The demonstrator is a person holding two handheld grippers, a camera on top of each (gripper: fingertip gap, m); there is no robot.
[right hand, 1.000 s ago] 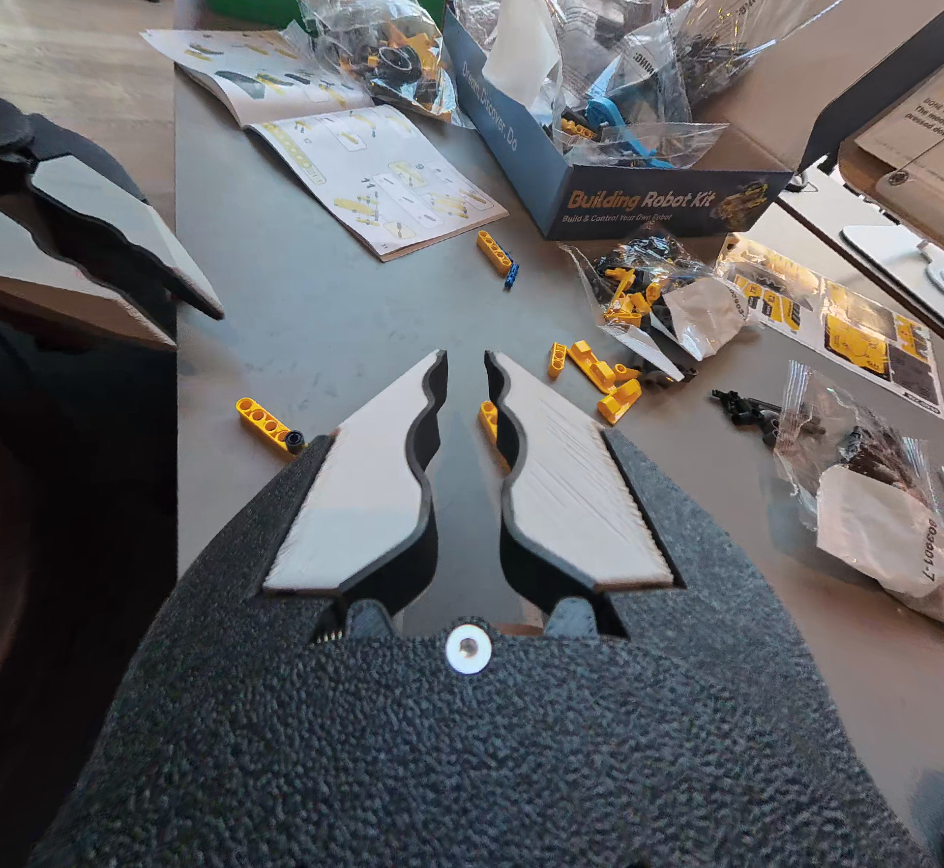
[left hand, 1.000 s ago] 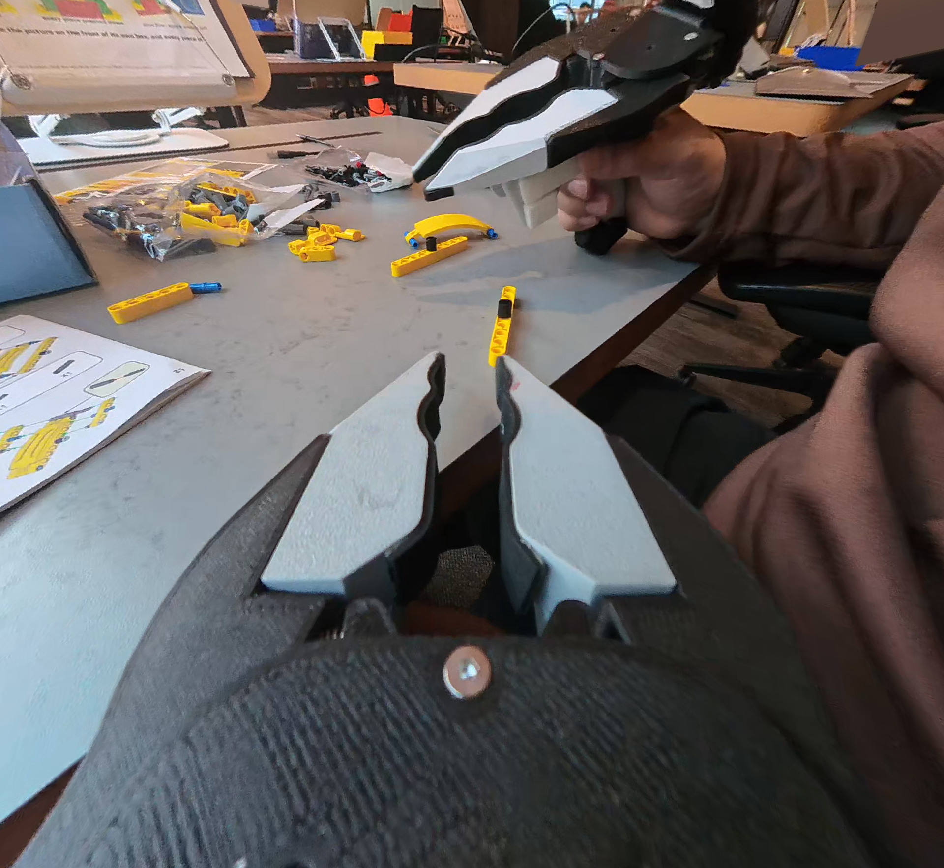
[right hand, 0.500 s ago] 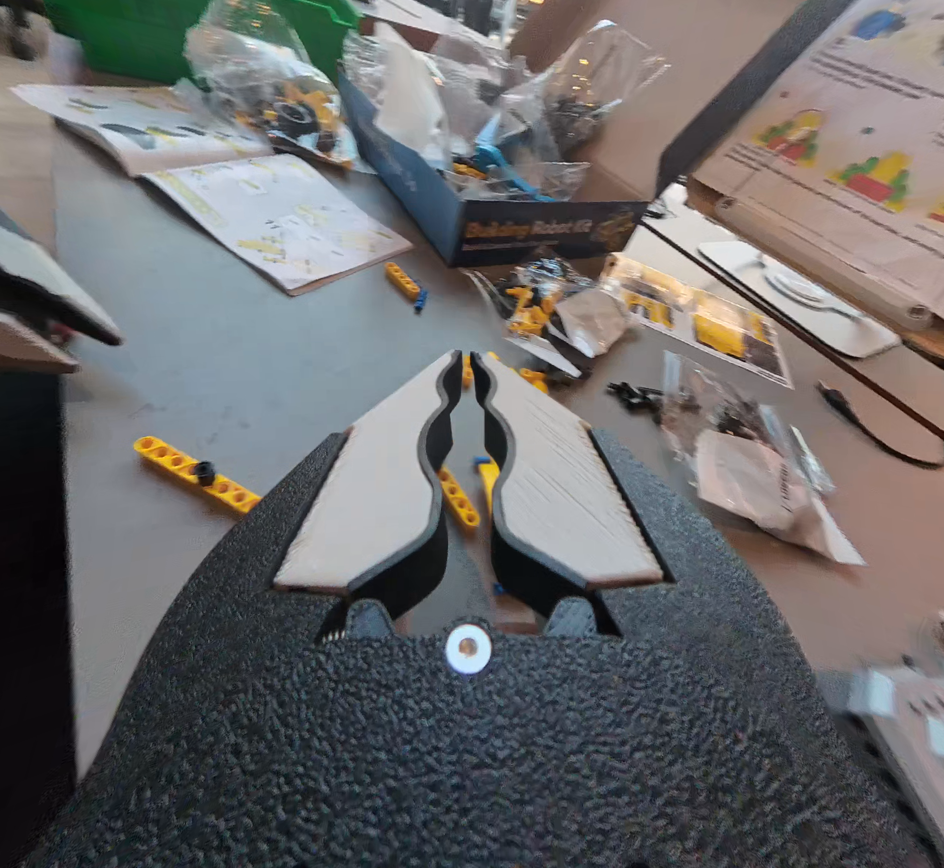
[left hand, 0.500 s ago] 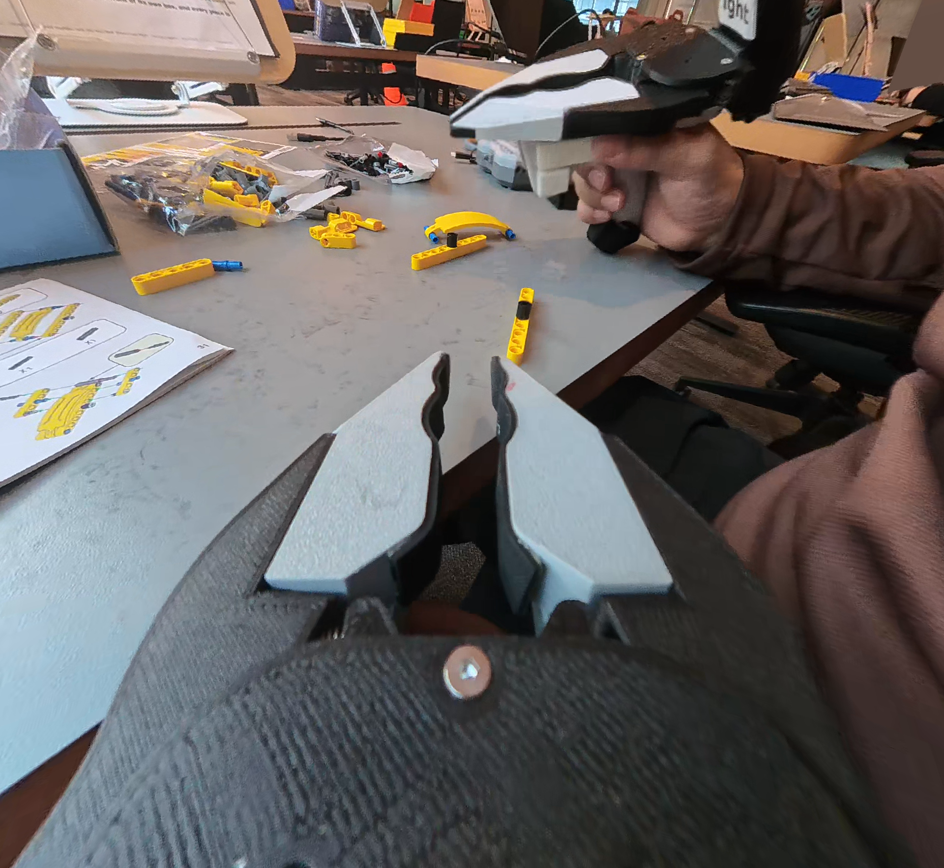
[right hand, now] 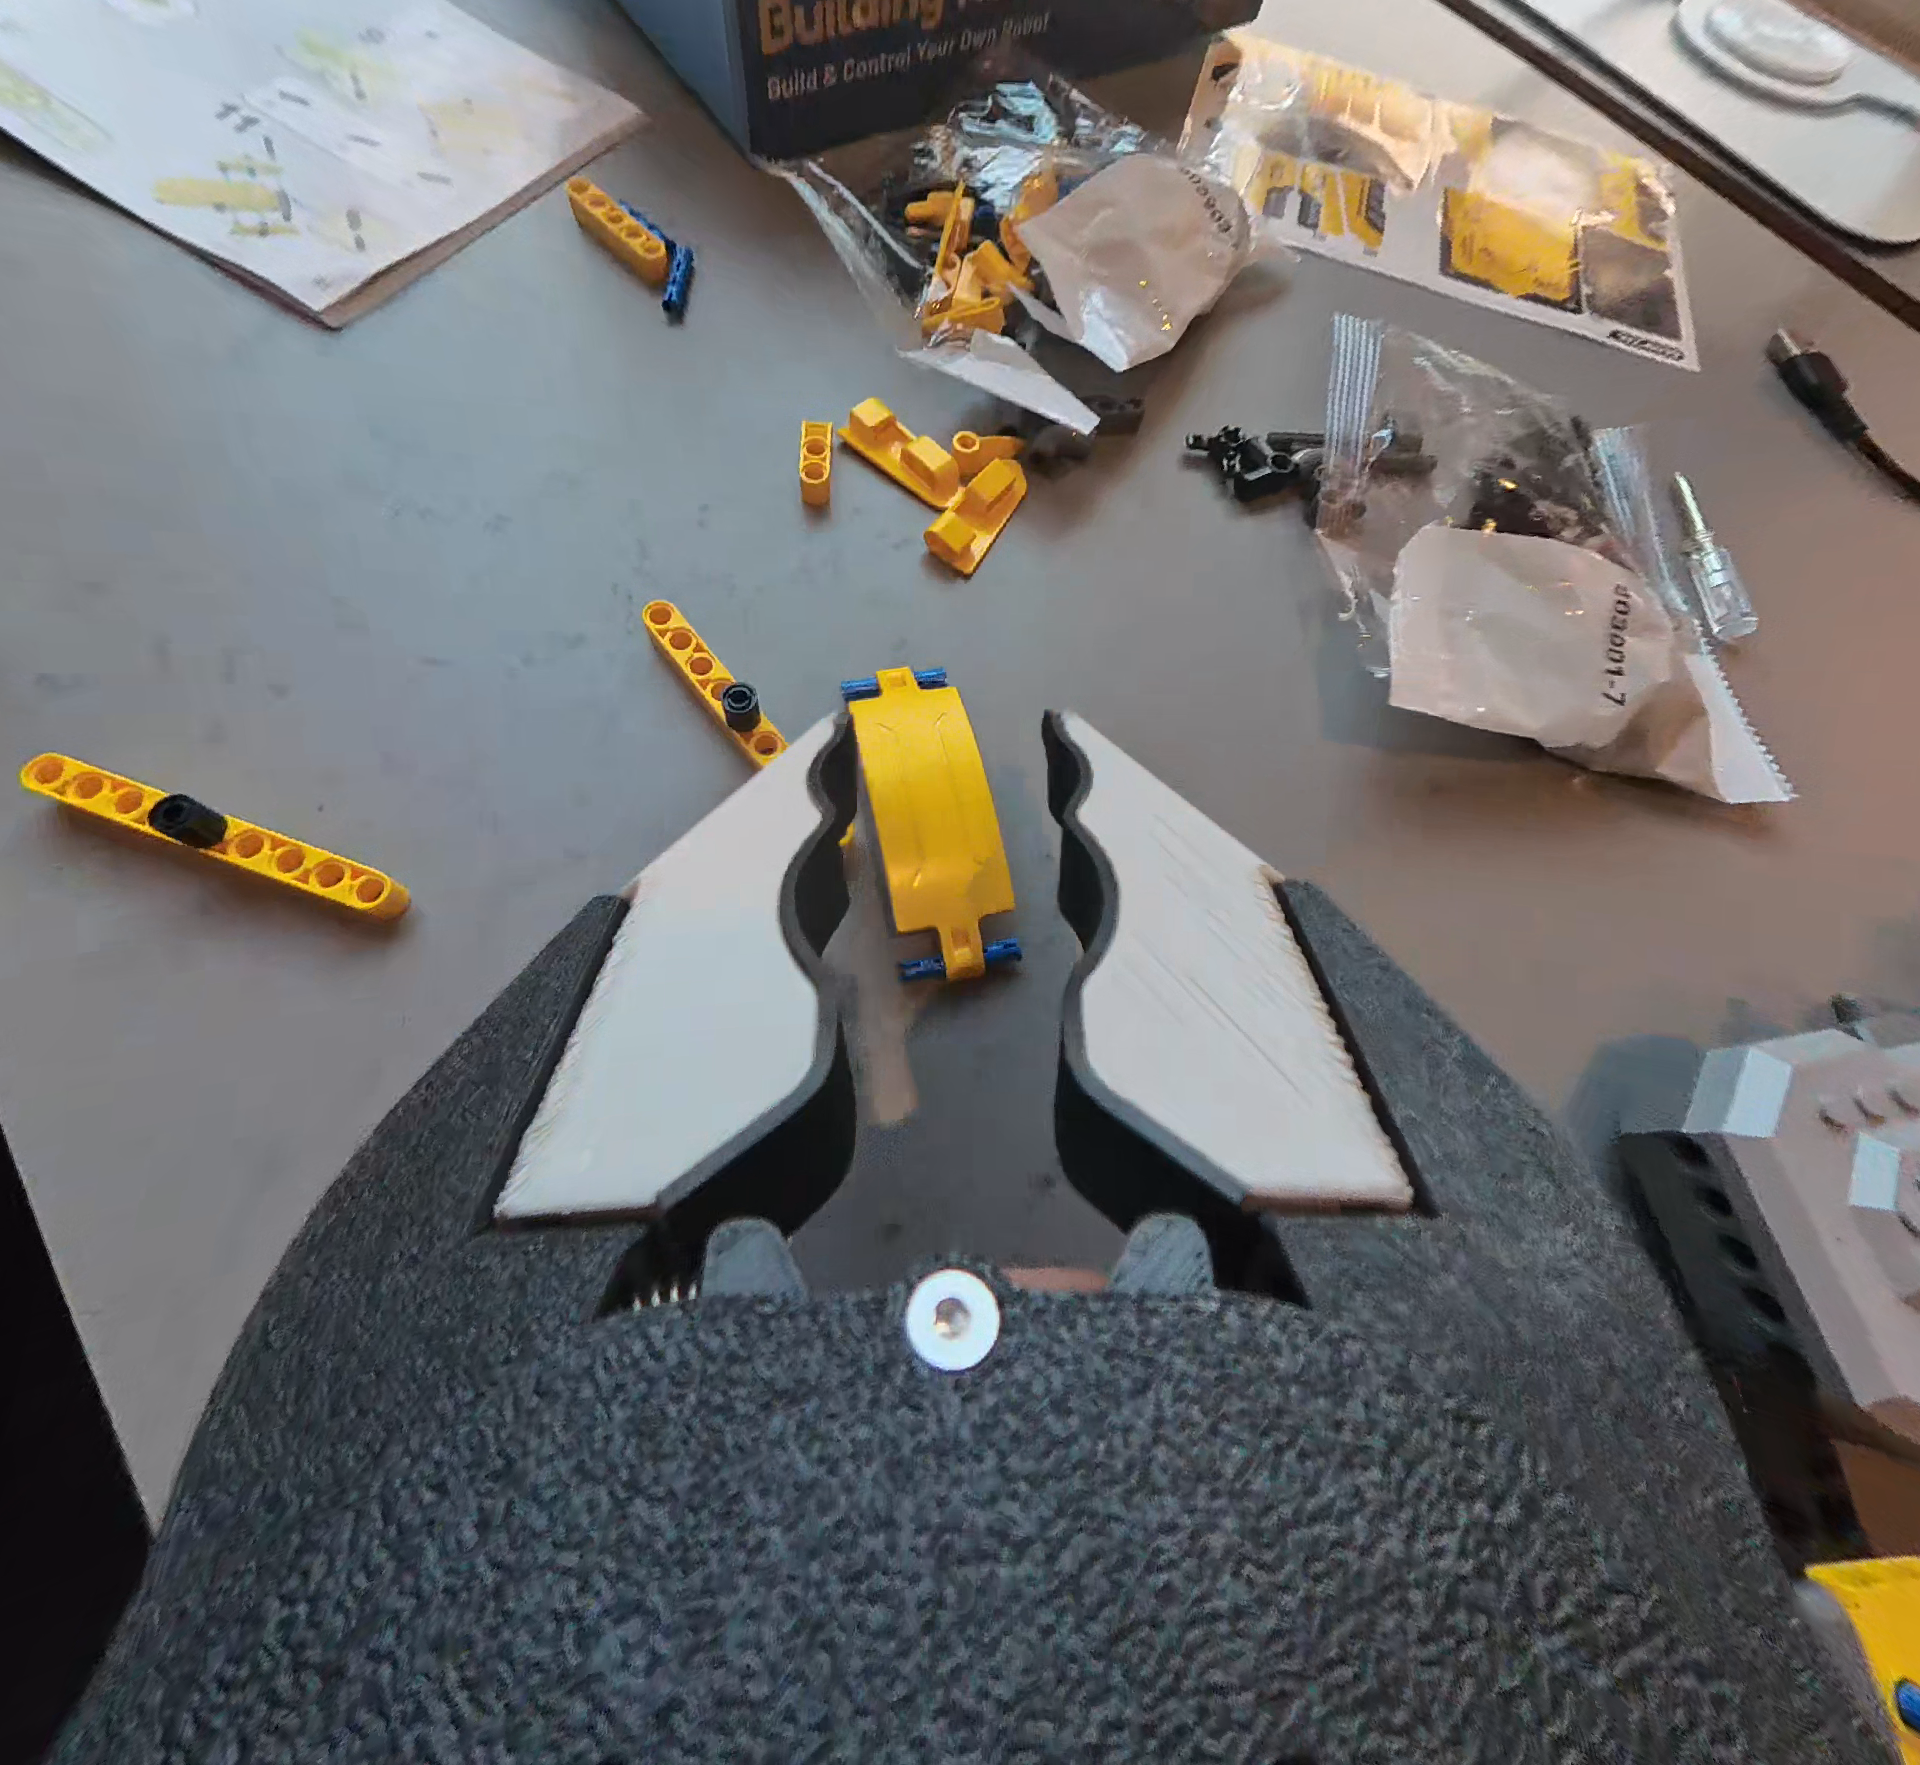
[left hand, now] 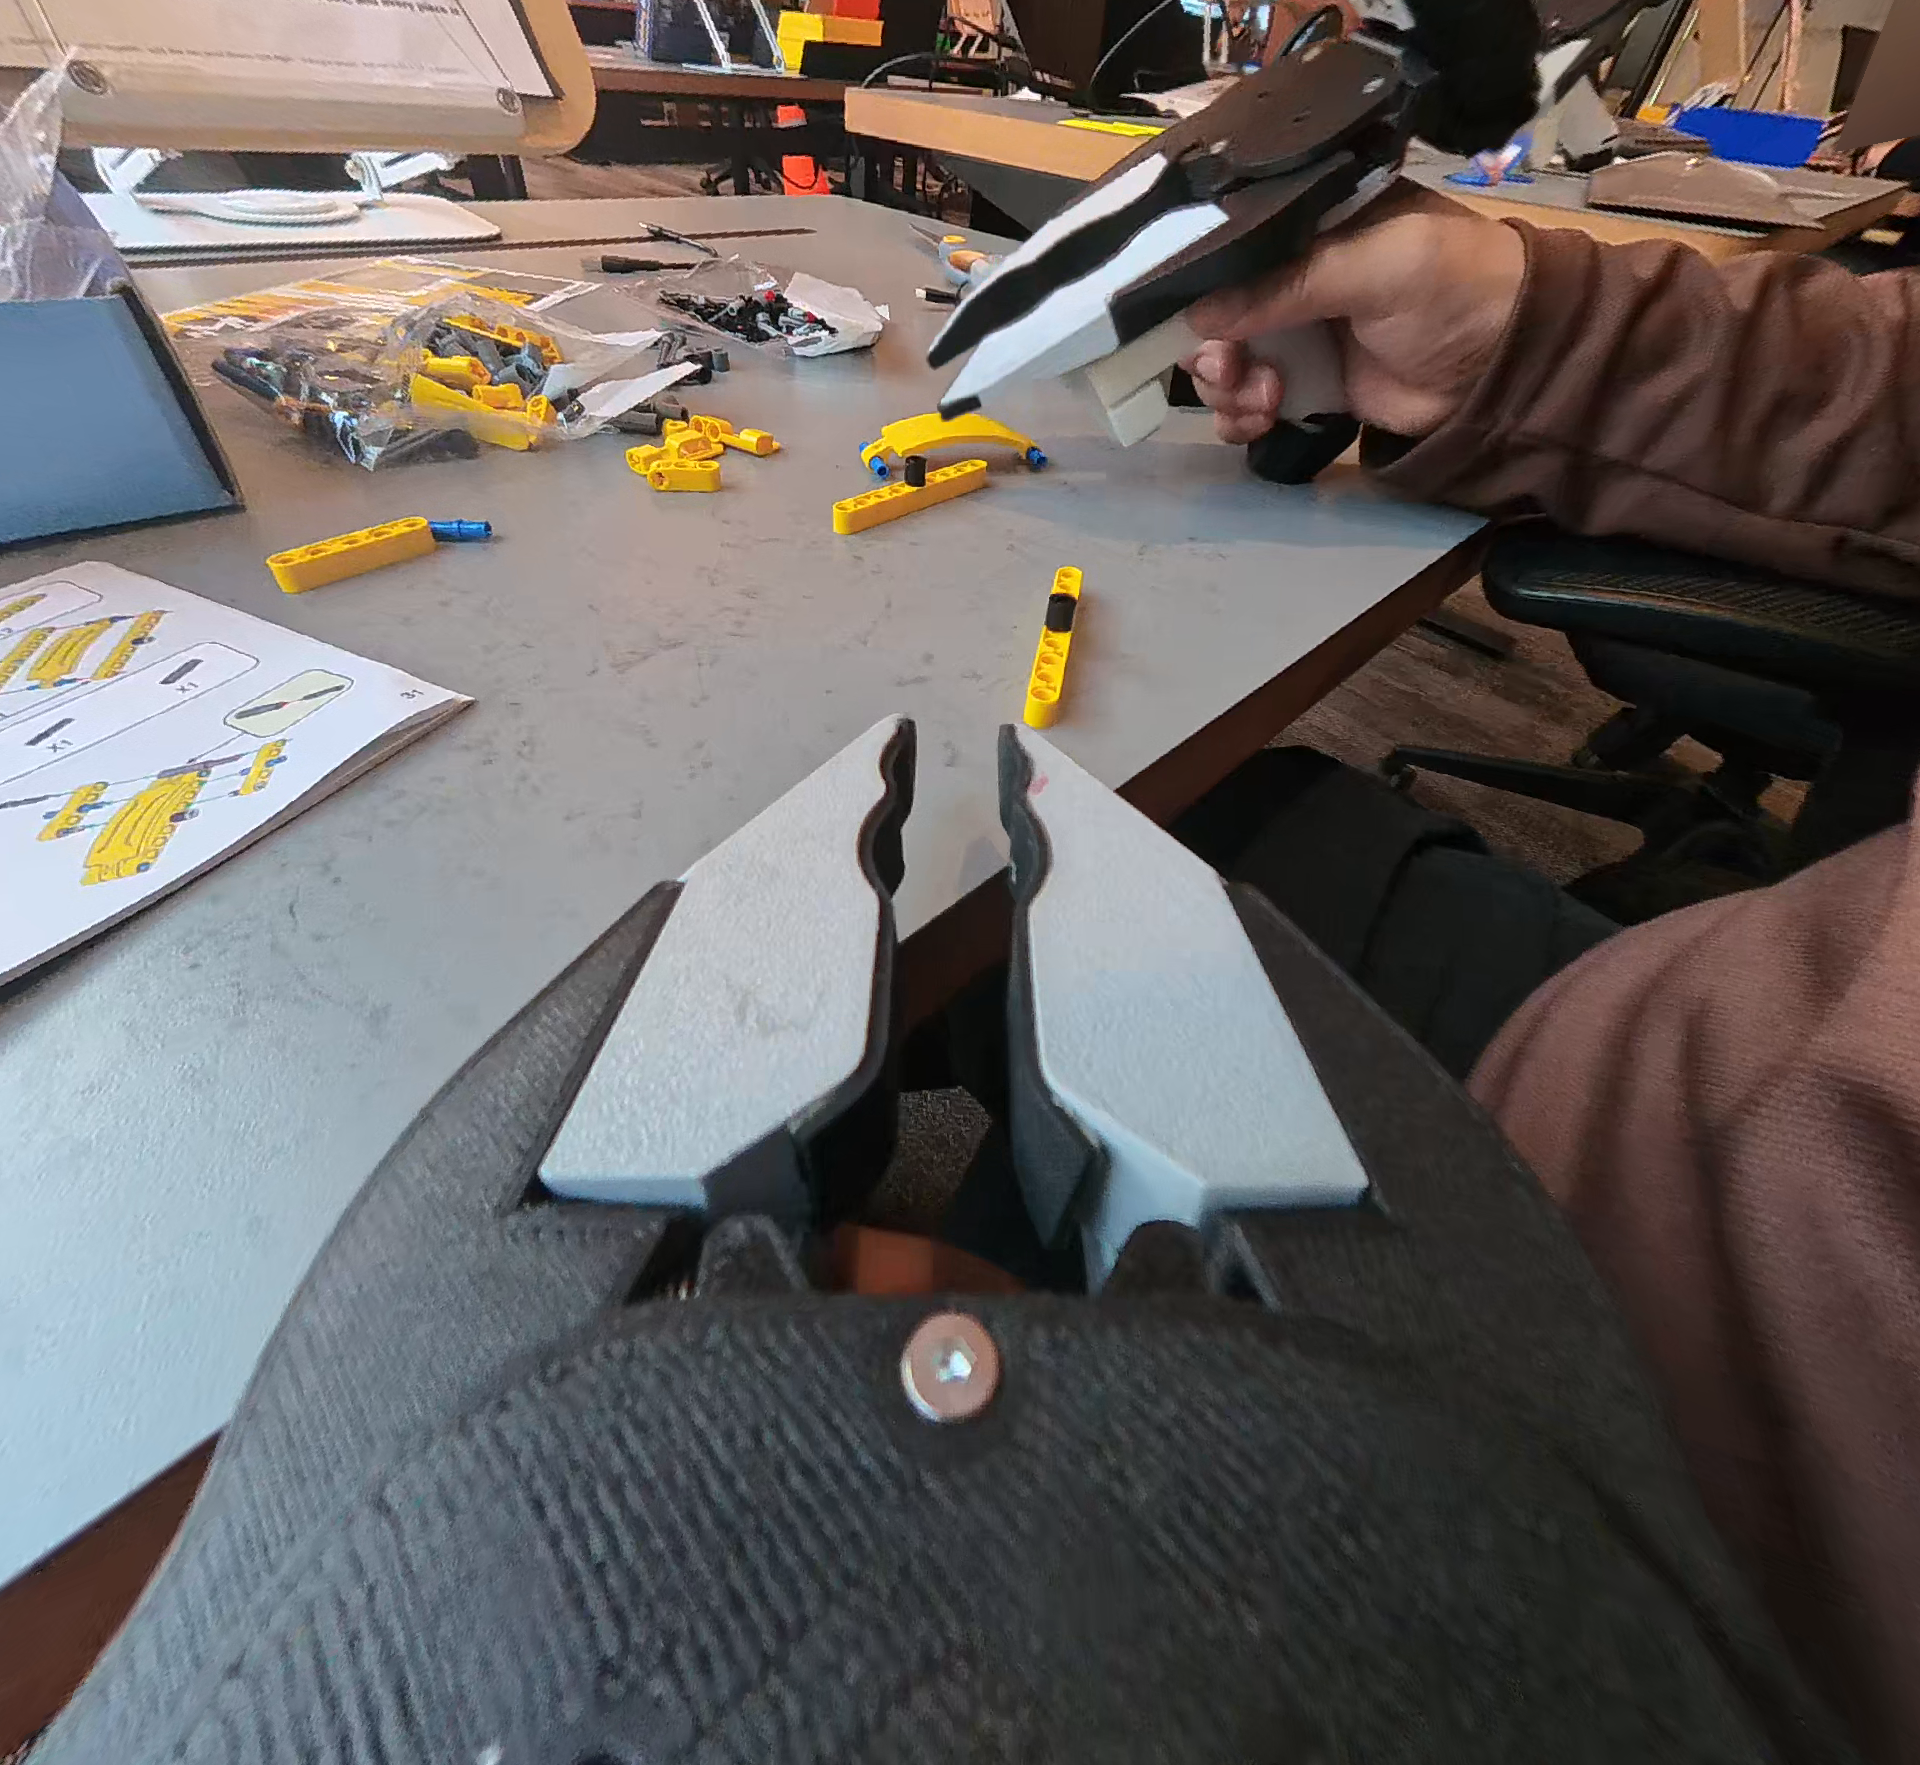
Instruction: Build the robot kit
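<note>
Curved yellow panel (right hand: 928,816), hard glossy plastic with blue pins at both ends, likely light, stiff and best pinched across its long edges, lies on the grey counter (right hand: 416,489) between the spread, empty right gripper (right hand: 943,739), while the left gripper (left hand: 954,747) hovers slightly parted, holding nothing.

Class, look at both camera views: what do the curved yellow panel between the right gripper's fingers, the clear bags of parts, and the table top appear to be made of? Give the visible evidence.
Curved yellow panel: likely moulded hard plastic, semi-gloss, with crisp edges and soft highlights. Clear bags: thin plastic film, shown by crinkles and glare. Table top: grey, matte, faintly scuffed, possibly laminate; the look leaves it open.
</note>
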